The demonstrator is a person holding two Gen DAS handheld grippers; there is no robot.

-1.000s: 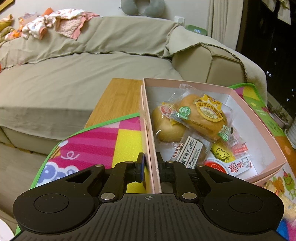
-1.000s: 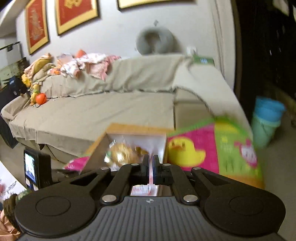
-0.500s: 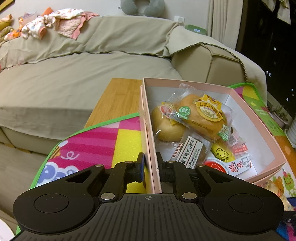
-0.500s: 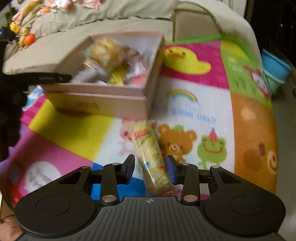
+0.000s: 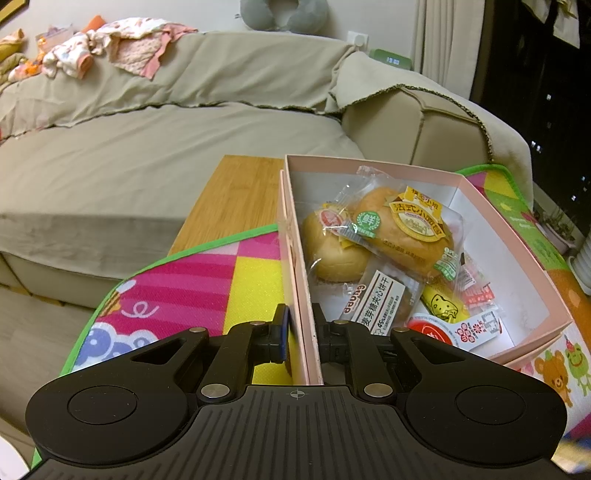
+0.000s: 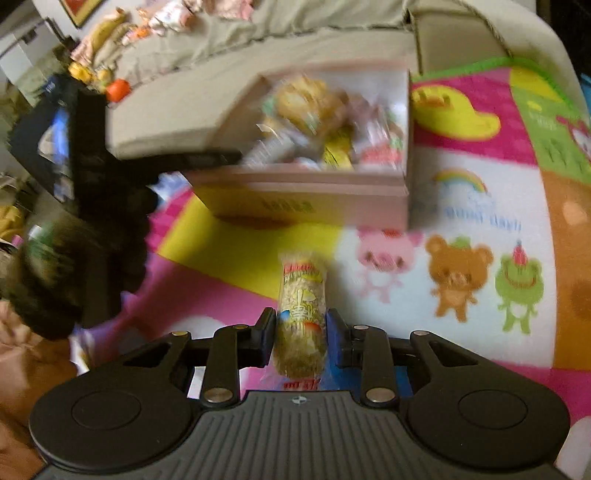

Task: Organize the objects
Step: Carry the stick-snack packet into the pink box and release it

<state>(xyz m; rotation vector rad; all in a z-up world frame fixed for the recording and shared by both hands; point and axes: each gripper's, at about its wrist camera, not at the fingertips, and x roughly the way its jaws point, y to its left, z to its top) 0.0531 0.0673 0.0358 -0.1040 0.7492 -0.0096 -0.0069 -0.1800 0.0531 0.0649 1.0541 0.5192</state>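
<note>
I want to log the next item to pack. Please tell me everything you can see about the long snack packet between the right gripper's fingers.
The snack packet is a long, clear wrapper holding pale, grainy, cracker-like contents, with red and yellow print near its far end. It points away from the camera toward the pink box, well short of it. It seems to lie on the colourful play mat. The right gripper straddles its near half; motion blur hides whether the pads press it.

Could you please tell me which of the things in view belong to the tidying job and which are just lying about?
Part of the job:
pink box
bread buns
snack bar
left gripper
right gripper

Just lying about:
sofa
clothes
neck pillow
play mat
</note>
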